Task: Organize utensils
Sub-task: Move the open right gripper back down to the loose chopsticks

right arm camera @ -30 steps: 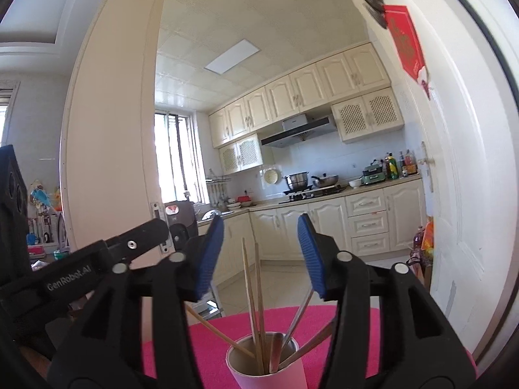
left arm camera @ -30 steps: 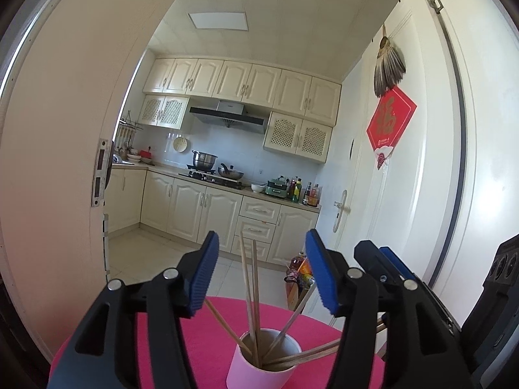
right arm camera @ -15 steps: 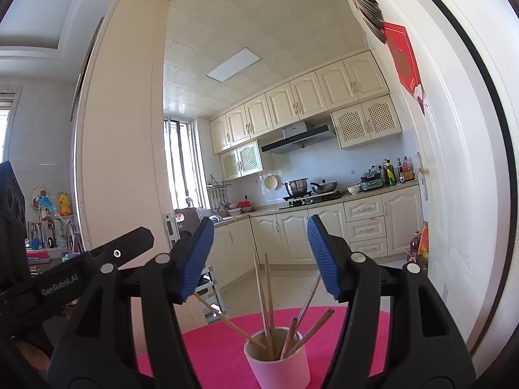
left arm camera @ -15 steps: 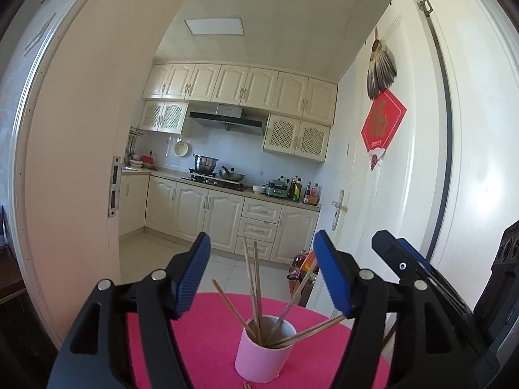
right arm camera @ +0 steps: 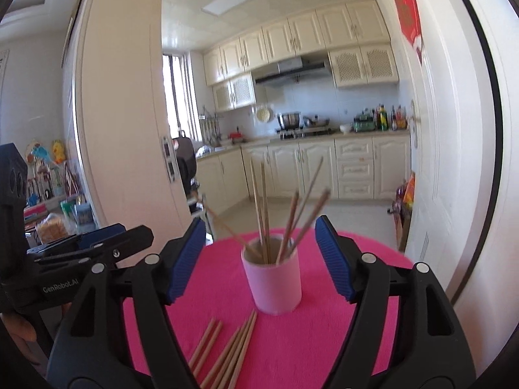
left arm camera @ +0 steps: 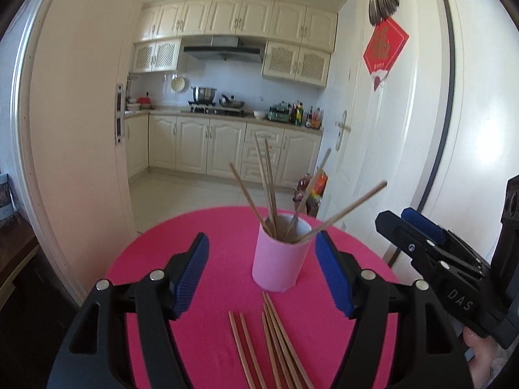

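1. Left wrist view: left claw (left arm camera: 261,277) gapes empty; right claw (right arm camera: 259,259) is opening, empty.
2. We see loose chopsticks (left arm camera: 275,343) lying on the counter (left arm camera: 324,340) before the pink cup (left arm camera: 279,259).
3. We judge a careless reach could tip the cup and spill its upright sticks.

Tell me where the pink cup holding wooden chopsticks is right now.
In both wrist views the pink cup stands mid-frame on the pink tablecloth, just beyond the loose wooden chopsticks.

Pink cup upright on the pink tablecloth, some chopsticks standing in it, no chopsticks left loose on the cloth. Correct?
Not quite. The pink cup is upright on the pink tablecloth with chopsticks in it, but loose chopsticks lie on the cloth in front of it. Both wrist views show them.
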### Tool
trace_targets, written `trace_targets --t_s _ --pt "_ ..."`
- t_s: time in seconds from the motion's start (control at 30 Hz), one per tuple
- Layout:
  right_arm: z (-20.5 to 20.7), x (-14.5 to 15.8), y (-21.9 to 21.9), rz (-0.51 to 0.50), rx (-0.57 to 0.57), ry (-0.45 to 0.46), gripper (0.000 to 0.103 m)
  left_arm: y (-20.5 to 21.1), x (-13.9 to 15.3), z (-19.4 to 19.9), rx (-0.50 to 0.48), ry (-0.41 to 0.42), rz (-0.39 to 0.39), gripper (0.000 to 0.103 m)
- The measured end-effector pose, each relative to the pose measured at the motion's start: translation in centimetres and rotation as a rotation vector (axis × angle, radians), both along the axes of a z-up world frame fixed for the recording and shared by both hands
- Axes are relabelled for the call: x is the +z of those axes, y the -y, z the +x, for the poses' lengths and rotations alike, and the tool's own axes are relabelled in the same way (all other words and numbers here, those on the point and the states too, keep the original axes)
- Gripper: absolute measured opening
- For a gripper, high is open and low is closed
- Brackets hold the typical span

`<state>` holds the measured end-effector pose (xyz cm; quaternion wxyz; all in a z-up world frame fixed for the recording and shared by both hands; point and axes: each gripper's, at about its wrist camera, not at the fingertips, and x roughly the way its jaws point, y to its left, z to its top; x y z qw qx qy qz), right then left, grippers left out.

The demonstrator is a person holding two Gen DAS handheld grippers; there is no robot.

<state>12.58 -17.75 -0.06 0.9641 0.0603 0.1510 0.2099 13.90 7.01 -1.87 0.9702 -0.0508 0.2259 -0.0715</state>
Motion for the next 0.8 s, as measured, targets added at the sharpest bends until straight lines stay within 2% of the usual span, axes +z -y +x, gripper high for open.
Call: trace_targets --t_s 0.17,0.37,0.47,0.6,0.73,0.8 --pt "0.9 -2.9 -0.1 -0.048 0.008 -0.163 0.070 -0.8 -4.3 1.7 -0.031 -0.236 0.047 0.067" --pt "1.6 -6.3 -0.7 -0.086 0.047 -0.329 0.070 -2.8 -8.9 3.8 -0.034 -0.465 -0.064 0.066" --pt "1.8 -7.2 -1.1 -0.104 0.070 -0.379 0.070 -2.9 -10.7 4.2 -0.040 -0.540 -0.044 0.046" --pt "2.4 -8.4 -1.8 -0.125 0.101 -0.455 0.070 -3.0 -11.9 4.7 -0.058 -0.598 -0.069 0.035" --pt "3.2 -9.5 -2.8 -0.167 0.138 -0.541 0.069 -1.8 -13.0 4.7 -0.071 -0.646 -0.008 0.023" --pt "3.2 -9.9 -3.2 -0.191 0.149 -0.557 0.065 -1.6 -13.5 4.7 -0.071 -0.669 -0.002 0.014"
